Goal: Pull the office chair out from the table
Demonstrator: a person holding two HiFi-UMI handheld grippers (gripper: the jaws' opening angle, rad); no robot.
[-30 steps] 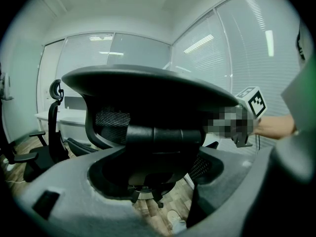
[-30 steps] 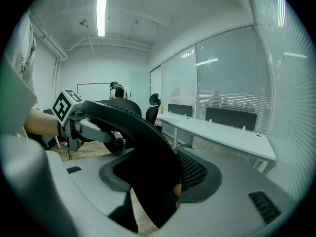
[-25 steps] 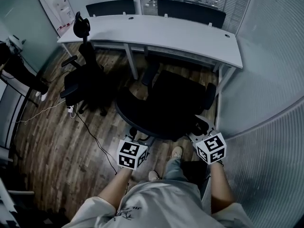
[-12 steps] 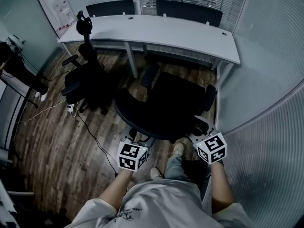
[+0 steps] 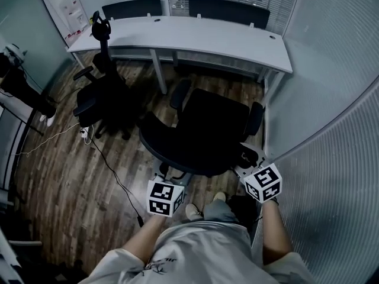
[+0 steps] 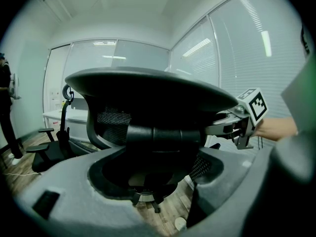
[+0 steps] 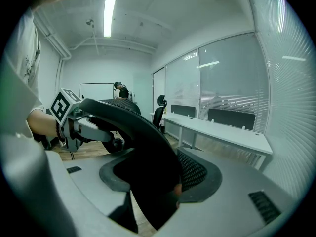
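Note:
The black mesh office chair (image 5: pixel 204 132) stands on the wood floor, a short way in front of the white table (image 5: pixel 195 37), with its back toward me. My left gripper (image 5: pixel 168 173) is shut on the left part of the backrest's top rim (image 6: pixel 158 90). My right gripper (image 5: pixel 245 159) is shut on the right part of that rim (image 7: pixel 143 132). In the left gripper view the rim sits between the grey jaws of the left gripper (image 6: pixel 158 154), and the right gripper (image 6: pixel 242 125) shows beyond it. In the right gripper view the right gripper (image 7: pixel 160 181) holds the rim, with the left gripper (image 7: pixel 74 127) opposite.
A second black chair (image 5: pixel 100 99) with a headrest stands at the left. Two more chair backs (image 5: pixel 228 7) show behind the table. A cable (image 5: pixel 112 173) runs across the floor. A frosted glass wall (image 5: pixel 331 129) curves close on the right. A person (image 5: pixel 18 81) stands far left.
The chair has rolled back from the table with both grippers on its backrest. The gap between chair and table has widened, and my feet have stepped back.

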